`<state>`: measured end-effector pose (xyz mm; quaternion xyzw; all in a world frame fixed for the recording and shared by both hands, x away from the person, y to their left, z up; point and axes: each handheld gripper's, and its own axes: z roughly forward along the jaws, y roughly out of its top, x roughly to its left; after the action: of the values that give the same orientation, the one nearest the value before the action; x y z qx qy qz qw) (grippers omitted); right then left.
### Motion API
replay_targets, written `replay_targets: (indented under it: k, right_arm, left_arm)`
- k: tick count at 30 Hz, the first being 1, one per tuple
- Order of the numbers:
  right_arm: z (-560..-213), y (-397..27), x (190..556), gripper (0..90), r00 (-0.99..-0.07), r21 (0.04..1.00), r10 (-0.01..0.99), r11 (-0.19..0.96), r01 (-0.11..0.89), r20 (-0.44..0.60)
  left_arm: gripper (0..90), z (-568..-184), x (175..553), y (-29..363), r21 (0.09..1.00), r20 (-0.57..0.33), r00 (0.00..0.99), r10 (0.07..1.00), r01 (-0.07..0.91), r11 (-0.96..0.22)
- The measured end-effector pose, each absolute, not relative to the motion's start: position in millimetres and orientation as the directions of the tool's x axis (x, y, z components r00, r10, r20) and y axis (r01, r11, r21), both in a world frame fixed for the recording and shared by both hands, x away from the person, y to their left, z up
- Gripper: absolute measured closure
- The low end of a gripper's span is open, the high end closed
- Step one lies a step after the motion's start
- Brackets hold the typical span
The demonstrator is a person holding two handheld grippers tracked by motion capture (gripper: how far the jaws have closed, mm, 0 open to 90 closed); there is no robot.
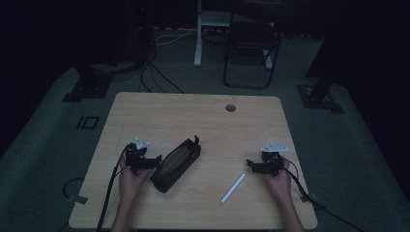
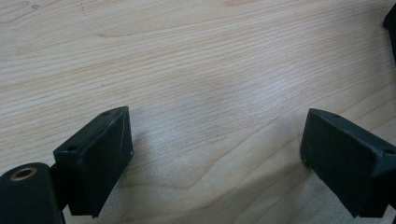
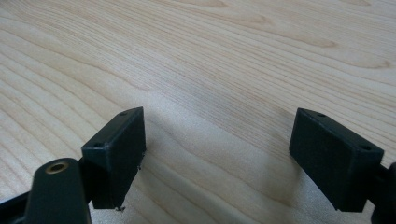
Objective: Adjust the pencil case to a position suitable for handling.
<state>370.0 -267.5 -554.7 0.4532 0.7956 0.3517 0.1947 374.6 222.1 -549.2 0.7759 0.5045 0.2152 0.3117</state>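
On the wooden table (image 1: 203,121), the black pouch (image 1: 175,164) lies diagonally, upper-right to lower-left.

The worktop (image 1: 203,116) is a rectangular light wood-grain panel with rounded corners. A round cable port (image 1: 230,108) sits near the far edge, right of centre. A black pouch (image 1: 176,164), unzipped, lies diagonally on the surface, left of centre. A white pen (image 1: 233,188) lies diagonally toward the near right, well apart from the pouch.
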Motion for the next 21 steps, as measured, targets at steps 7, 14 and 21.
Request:
replay_targets:
  k: [7,14,21]
  right_arm:
    - [-554.7,-267.5,370.1,18.6,-0.514,0.736,0.858,0.342,0.584,0.009]
    - [-554.7,-267.5,370.1,18.6,-0.514,0.736,0.858,0.342,0.584,0.009]
    - [-554.7,-267.5,370.1,18.6,-0.514,0.736,0.858,0.342,0.584,0.009]
  left_arm:
    - [10.1,-549.1,374.2,223.2,0.701,0.018,0.4,0.916,0.648,-0.297]
    - [15.9,-547.6,373.0,228.4,0.704,0.019,0.387,0.922,0.65,-0.288]
    - [34.7,-541.4,369.3,230.6,0.683,0.018,0.371,0.928,0.673,-0.282]
